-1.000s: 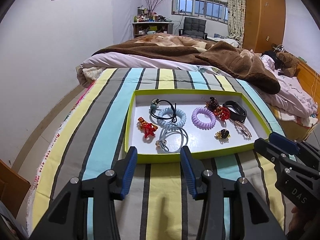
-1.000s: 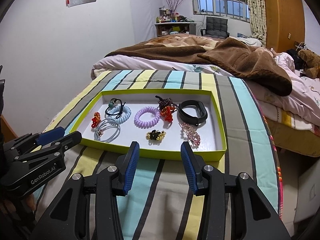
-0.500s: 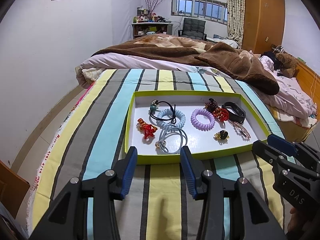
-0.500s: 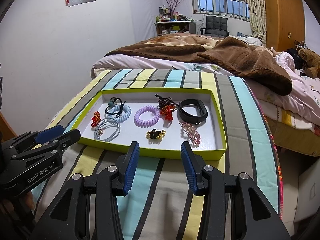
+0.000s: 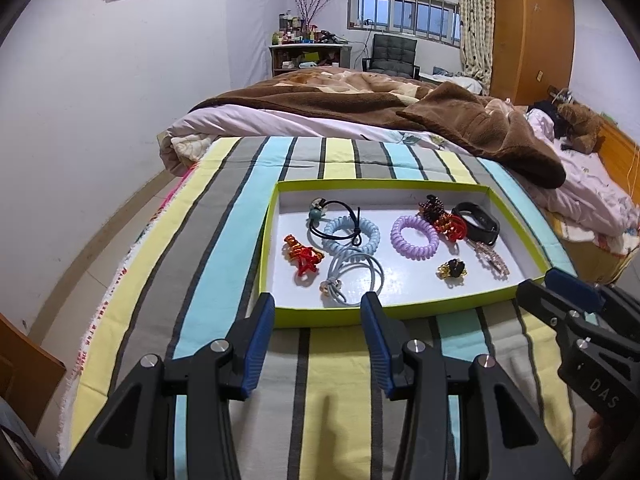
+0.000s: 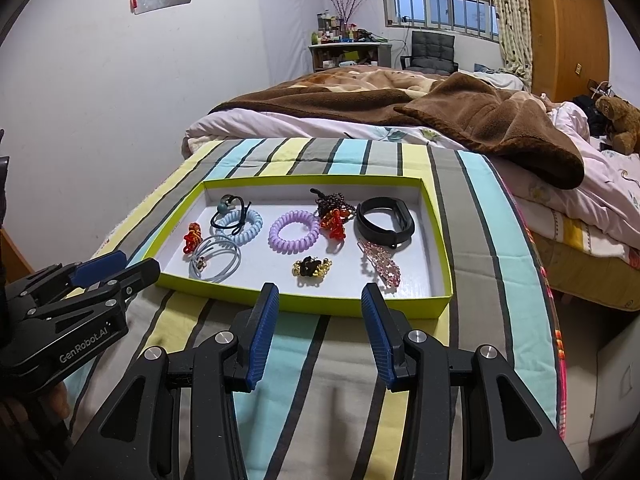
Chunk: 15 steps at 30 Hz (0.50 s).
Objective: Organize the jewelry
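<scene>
**Striped bed, tray of hair ties**

Striped bedspread (image 5: pixel 224 240) carries a green tray (image 5: pixel 400 311) holding coil ties, a black band (image 6: pixel 383 220) and clips. Left gripper (image 5: pixel 318 320) and right gripper (image 6: pixel 316 312) hover near its near rim, fingers apart, empty.

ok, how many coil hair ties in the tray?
2. The blue coil tie lies left of centre under a black elastic; the purple coil tie lies mid-tray. None seem hidden.

Hair ties, clips and a black band (image 6: pixel 383 221) lie scattered in the green-rimmed tray (image 6: pixel 320 302).
</scene>
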### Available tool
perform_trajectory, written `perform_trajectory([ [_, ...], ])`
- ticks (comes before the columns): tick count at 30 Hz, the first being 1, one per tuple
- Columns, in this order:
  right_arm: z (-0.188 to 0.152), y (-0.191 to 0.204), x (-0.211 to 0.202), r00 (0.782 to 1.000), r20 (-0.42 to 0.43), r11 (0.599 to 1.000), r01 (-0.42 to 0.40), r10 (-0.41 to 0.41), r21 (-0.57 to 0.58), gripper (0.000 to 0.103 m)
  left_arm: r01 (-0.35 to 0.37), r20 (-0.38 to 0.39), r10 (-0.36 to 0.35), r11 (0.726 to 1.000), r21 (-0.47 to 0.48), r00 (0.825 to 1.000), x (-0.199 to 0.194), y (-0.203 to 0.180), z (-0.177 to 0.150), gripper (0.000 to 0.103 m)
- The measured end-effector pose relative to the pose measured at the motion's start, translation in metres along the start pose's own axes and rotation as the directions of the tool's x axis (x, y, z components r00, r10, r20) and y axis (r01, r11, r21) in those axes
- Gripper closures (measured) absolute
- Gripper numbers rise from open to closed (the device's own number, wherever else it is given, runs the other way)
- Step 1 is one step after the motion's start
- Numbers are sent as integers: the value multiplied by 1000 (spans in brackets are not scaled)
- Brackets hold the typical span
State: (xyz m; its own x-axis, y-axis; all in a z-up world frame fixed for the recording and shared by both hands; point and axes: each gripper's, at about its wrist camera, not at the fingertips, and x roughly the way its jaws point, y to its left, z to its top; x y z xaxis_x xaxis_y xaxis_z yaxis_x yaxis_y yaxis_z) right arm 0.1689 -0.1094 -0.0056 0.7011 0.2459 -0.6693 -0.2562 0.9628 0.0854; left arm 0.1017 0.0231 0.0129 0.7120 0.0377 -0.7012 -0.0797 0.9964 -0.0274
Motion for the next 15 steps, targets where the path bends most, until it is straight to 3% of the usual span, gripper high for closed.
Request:
perform_trajectory([
  [15,-1,0,-1,1000,-1,1000,0,0,2,59,14,10,-14,1000,3,1000,-2,-2,0,57],
])
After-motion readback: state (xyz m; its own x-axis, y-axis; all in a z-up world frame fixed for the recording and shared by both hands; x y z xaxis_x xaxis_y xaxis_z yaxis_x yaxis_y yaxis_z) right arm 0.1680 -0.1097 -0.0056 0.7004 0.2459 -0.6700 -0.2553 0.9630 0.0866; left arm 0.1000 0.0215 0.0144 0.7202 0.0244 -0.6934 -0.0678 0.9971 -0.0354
